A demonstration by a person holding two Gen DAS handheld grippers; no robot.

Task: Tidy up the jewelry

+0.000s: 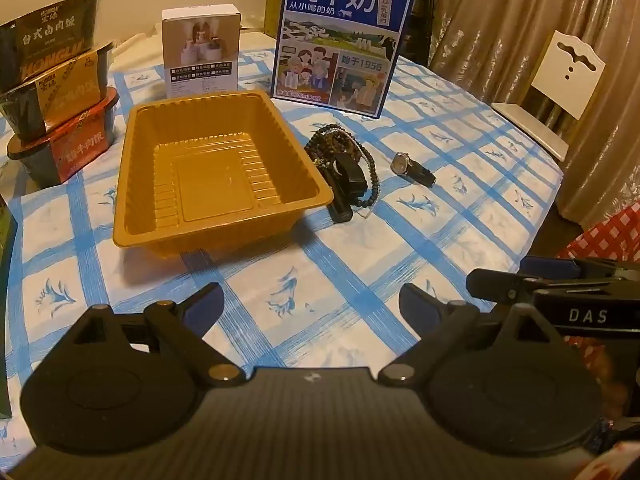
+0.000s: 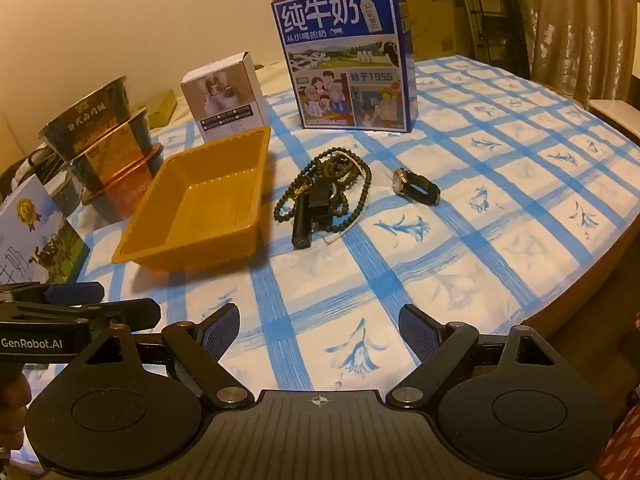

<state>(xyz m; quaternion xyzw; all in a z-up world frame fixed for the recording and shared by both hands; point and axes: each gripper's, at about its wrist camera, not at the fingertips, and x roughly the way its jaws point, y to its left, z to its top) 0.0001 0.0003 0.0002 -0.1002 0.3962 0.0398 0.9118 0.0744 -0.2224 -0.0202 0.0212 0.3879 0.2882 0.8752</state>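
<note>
An empty golden plastic tray (image 1: 132,184) (image 2: 224,142) sits on the blue-checked tablecloth. Just right of it lies a heap of dark bead strings (image 1: 360,160) (image 2: 352,208) tangled with a black watch-like piece (image 1: 352,178) (image 2: 320,196) and a black stick (image 2: 301,224). Further right lies a wristwatch (image 1: 412,168) (image 2: 414,186) with a black strap. My left gripper (image 1: 310,306) hovers open over the near cloth, nothing between its fingers. My right gripper (image 2: 318,324) is open too, empty, well short of the jewelry. In the left wrist view the right gripper's body (image 1: 560,296) shows at the right edge.
A blue milk carton (image 1: 340,36) (image 2: 344,56) and a small white box (image 1: 202,50) (image 2: 224,96) stand behind the tray. Stacked meal bowls (image 1: 56,88) (image 2: 104,148) sit at the left. A white chair (image 1: 560,80) stands beyond the table's right edge; curtains hang behind.
</note>
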